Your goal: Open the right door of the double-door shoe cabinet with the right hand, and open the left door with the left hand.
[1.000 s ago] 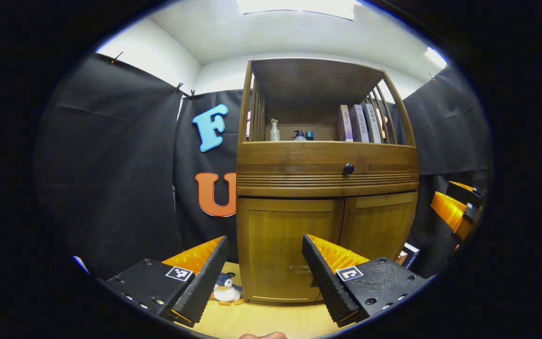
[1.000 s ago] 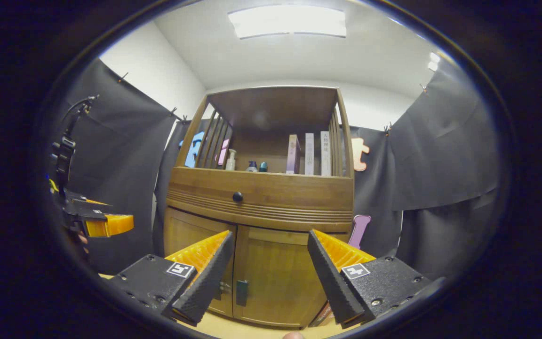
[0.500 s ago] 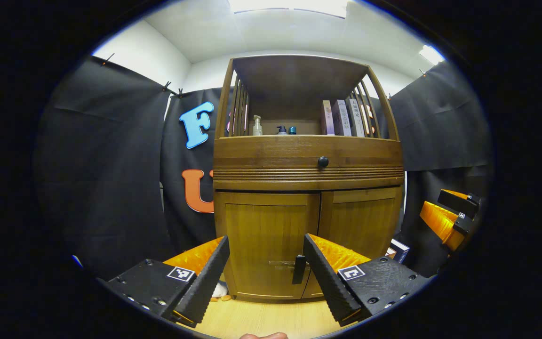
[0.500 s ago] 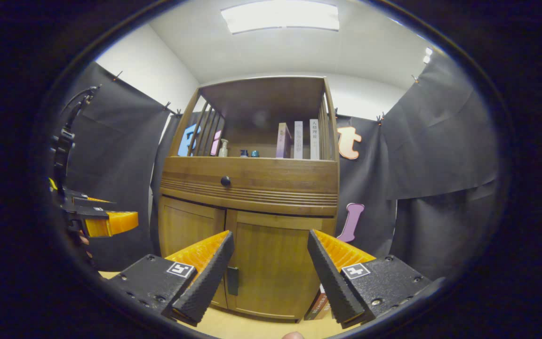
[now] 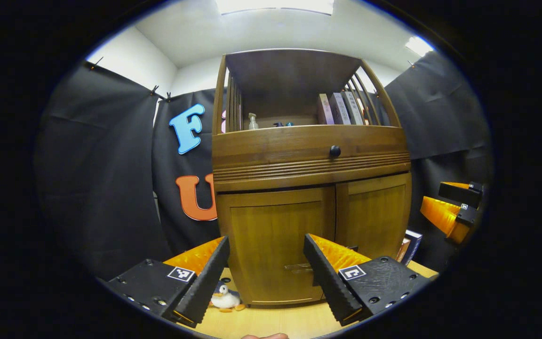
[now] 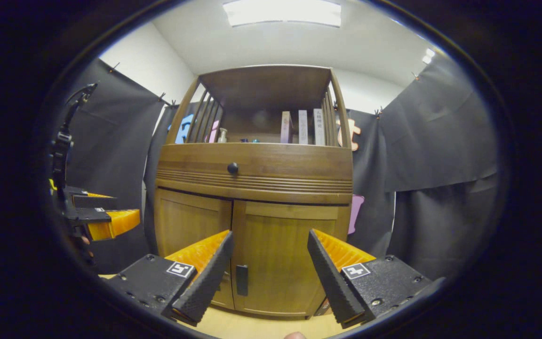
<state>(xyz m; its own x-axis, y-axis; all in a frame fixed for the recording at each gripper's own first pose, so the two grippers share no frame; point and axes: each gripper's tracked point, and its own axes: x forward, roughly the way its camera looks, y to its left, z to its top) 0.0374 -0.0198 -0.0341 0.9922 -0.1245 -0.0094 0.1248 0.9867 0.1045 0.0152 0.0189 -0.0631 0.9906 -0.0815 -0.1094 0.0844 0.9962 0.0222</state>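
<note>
My left gripper: jaws spread wide, nothing between them, held short of the left door, touching nothing.
My right gripper: jaws also wide apart and empty, held in front of the right door; it also shows at the right edge of the left gripper view.
Floor: pale wood, with a small toy penguin lying by the cabinet's lower left corner.
Left door: closed, its handle just beyond my left jaws.
Right door: closed, its dark handle near the centre seam, between my right jaws and slightly toward the left finger.
Shoe cabinet: brown wood, standing upright on the floor straight ahead of both grippers; a drawer with a round black knob sits above the doors.
Open shelf on top: books standing upright, small bottles to their left.
</note>
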